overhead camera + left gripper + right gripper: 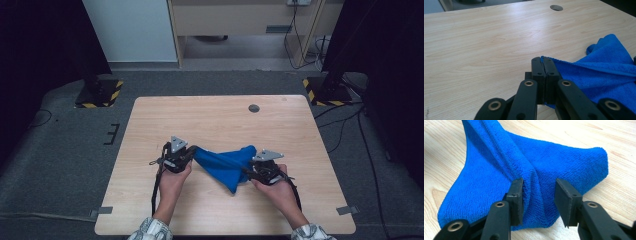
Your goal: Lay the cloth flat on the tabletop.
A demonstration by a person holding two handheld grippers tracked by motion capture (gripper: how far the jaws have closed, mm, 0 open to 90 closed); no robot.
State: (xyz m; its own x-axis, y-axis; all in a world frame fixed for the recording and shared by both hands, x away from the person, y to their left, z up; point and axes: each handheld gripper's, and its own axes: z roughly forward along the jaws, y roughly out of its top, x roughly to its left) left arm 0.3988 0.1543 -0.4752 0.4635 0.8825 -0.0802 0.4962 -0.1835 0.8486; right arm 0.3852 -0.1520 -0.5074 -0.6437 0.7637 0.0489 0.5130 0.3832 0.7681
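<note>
One blue cloth [227,165] is catalogued, draped on the wooden table [220,120] with its long axis strung between the two grippers. One corner is clamped between the tight-closed jaws of the left gripper [544,65], and the cloth fans away from it. A raised fold is straddled by the parted jaws of the right gripper [539,192]; one finger [517,195] touches it, the other stands clear.
</note>
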